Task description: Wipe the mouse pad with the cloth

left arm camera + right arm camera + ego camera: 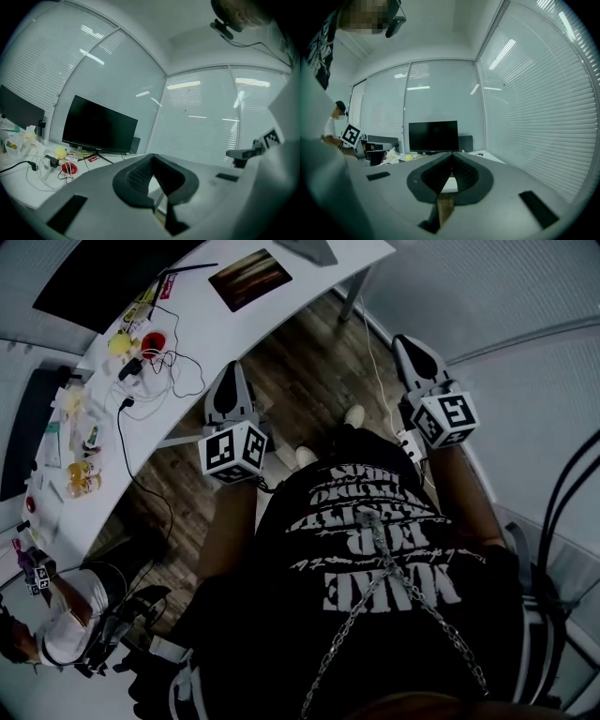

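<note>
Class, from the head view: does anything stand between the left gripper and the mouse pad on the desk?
Nothing visible does. Only bare wooden floor and the near edge of the white desk lie between the left gripper and the mouse pad. The cables lie further left on the desk.

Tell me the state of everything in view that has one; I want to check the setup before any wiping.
Left gripper: shut, empty, held in the air.
Right gripper: shut, empty, held in the air.
Monitor: screen dark.
Mouse pad: flat on the desk, nothing on it.
Blinds: down.
</note>
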A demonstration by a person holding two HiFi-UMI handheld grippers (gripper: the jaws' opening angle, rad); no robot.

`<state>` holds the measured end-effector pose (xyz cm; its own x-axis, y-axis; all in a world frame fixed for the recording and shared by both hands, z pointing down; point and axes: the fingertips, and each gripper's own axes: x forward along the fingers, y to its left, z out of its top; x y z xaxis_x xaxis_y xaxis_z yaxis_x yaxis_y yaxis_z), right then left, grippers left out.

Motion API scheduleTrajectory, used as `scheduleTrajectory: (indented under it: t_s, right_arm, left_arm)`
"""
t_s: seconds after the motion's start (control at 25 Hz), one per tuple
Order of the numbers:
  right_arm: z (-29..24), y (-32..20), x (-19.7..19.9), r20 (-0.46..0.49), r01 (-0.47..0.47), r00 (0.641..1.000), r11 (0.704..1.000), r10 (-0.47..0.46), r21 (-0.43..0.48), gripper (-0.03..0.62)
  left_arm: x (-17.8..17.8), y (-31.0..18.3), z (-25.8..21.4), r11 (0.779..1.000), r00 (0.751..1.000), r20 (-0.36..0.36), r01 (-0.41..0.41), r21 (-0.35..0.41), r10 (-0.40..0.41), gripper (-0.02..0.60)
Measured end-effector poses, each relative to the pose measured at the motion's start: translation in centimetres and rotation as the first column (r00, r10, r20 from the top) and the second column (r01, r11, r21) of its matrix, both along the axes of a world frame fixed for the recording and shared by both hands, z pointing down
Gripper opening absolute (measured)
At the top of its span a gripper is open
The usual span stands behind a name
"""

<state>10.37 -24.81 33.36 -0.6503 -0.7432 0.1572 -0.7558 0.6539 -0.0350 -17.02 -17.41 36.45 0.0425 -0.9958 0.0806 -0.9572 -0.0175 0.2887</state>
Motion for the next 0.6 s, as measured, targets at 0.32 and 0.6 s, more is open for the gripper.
scheduleTrajectory:
  t_s: [0.32,0.6]
  right_arm:
    - [0.8,-4.2,-2.8,0.027,0.045,0.999,0.999,-0.044,-0.012,0.0]
    - [2.0,-9.0,-5.0,0.035,0.096,0.995,0.993,-0.094,-0.062,0.0]
  left_arm:
    - [-3.7,-1.2,1.2,0.995,0.996,0.006,0.093,-0.031,-0.093,0.006]
    - [-4.9,-4.8,2.1,0.989,0.991,0.02,0.135,-0.063,-0.134,0.006]
